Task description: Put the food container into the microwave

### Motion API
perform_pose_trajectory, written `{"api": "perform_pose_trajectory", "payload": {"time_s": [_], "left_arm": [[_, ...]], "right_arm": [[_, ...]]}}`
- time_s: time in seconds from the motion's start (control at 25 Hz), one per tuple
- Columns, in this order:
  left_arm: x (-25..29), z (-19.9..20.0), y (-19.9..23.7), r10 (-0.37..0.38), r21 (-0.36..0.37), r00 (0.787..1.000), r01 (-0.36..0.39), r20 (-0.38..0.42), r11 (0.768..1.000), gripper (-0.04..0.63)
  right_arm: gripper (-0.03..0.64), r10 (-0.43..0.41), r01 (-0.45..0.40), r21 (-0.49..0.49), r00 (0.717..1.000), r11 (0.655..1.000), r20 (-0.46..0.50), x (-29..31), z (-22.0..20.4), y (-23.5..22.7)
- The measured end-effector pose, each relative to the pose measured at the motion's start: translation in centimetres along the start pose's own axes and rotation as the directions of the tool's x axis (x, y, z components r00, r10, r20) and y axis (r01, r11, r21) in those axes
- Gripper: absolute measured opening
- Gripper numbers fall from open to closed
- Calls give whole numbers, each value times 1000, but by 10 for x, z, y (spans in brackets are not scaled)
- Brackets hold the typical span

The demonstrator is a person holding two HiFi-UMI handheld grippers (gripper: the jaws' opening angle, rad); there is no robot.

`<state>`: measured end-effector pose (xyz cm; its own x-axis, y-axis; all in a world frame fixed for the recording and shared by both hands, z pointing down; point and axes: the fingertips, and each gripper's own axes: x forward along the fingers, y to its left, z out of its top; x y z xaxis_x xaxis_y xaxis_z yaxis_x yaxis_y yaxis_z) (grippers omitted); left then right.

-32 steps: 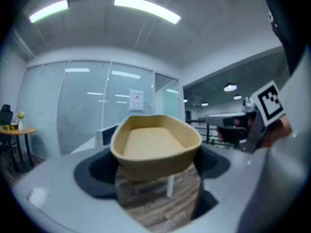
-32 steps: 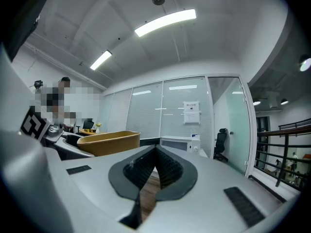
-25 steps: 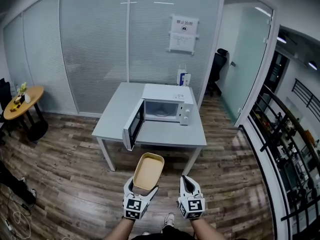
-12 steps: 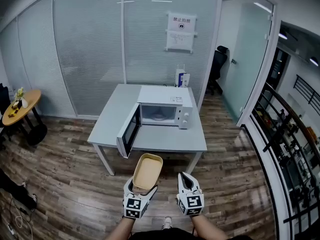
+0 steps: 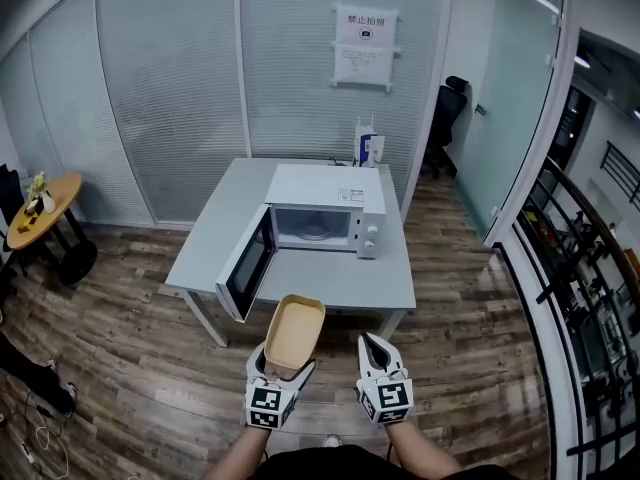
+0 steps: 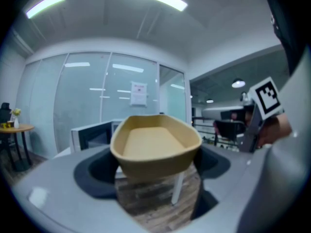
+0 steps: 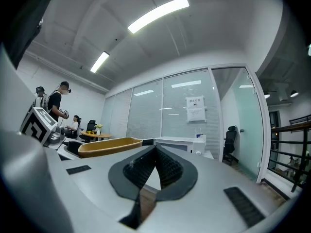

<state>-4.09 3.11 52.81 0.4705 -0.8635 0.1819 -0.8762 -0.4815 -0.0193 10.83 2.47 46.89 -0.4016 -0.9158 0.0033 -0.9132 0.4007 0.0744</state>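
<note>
My left gripper (image 5: 281, 364) is shut on the near end of a tan, empty food container (image 5: 293, 334), which sticks out forward from its jaws and fills the middle of the left gripper view (image 6: 155, 147). The white microwave (image 5: 325, 208) stands on the grey table (image 5: 340, 280) ahead, its door (image 5: 246, 263) swung open to the left and its cavity showing. My right gripper (image 5: 377, 352) hangs beside the left one, jaws shut with nothing between them (image 7: 154, 171). The container (image 7: 109, 145) shows at the left of the right gripper view.
A glass wall with a posted notice (image 5: 363, 48) runs behind the table. A small white box (image 5: 368, 149) stands at the table's back edge. A round wooden table (image 5: 40, 206) is far left, a dark railing (image 5: 580, 298) at right. People are at the left in the right gripper view.
The table and microwave have come closer and lower in the head view as I walk toward them. Both grippers hold the same pose, the container still in the left.
</note>
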Motion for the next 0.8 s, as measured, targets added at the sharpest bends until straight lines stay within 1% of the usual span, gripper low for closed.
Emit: {"api": "perform_pose_trajectory", "payload": {"time_s": [0.28, 0.48, 0.68, 0.8], "left_arm": [[35, 1, -13, 12, -5, 999, -12, -32, 1000, 482], [49, 5, -16, 14, 1, 999, -13, -39, 1000, 482], [70, 4, -11, 1, -1, 999, -2, -51, 1000, 482], [86, -2, -1, 16, 0, 997, -16, -70, 1000, 482]], "right_arm": [[6, 44, -44, -9, 999, 999, -2, 23, -1, -33], [6, 10, -10, 7, 1000, 1000, -2, 31, -4, -54], [6, 20, -20, -3, 1000, 1000, 7, 43, -6, -66], [6, 0, 0, -11, 1000, 1000, -15, 56, -14, -74]]}}
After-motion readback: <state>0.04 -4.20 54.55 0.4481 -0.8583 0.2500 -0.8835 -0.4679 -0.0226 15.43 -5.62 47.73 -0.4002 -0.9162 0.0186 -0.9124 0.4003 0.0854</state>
